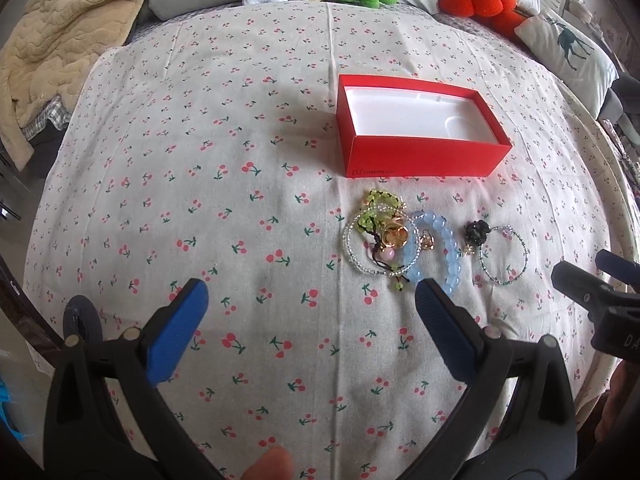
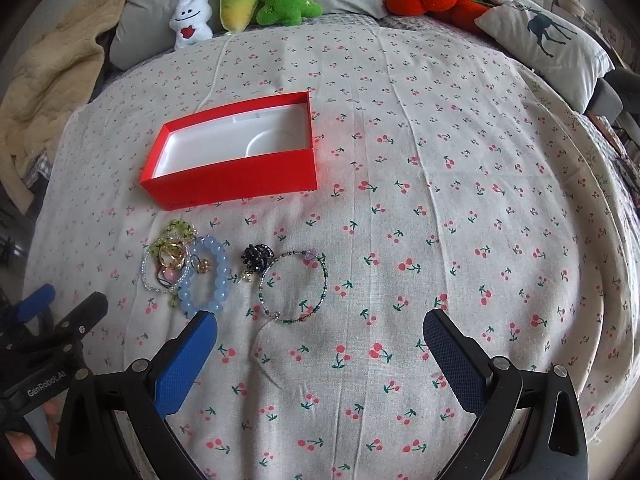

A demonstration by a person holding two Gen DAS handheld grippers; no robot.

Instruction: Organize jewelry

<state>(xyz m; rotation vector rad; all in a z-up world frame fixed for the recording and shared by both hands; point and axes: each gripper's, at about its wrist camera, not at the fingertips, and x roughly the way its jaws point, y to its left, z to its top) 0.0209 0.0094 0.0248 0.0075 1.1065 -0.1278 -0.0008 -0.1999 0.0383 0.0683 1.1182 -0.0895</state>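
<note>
Left wrist view: our left gripper (image 1: 312, 300) hovers at lower centre with its blue-padded jaws spread wide and nothing between them. Just above its right-hand finger lies the jewelry on the cherry-print cloth (image 1: 160, 200): a pale blue bead bracelet (image 1: 440, 248), overlapped on its left by a tangle of a clear bead bracelet (image 1: 352, 248), green bead strands (image 1: 380, 200) and gold rings (image 1: 396, 236). To the right sit a black flower-shaped piece (image 1: 476, 232) and, touching it or nearly so, a thin green bead bracelet (image 1: 504, 256). Above the jewelry, right of centre, stands the open red box (image 1: 420, 156) (white inside, holding nothing).

Right wrist view: our right gripper (image 2: 320, 334) occupies the lower centre, jaws likewise wide apart and holding nothing. Its left-hand finger tip lies just below the pale blue bead bracelet (image 2: 208, 276); the thin green bead bracelet (image 2: 292, 286) lies above the gap between the fingers. The red box (image 2: 240, 180) sits in the upper left, and plush toys (image 2: 248, 0) line the top edge.
</note>
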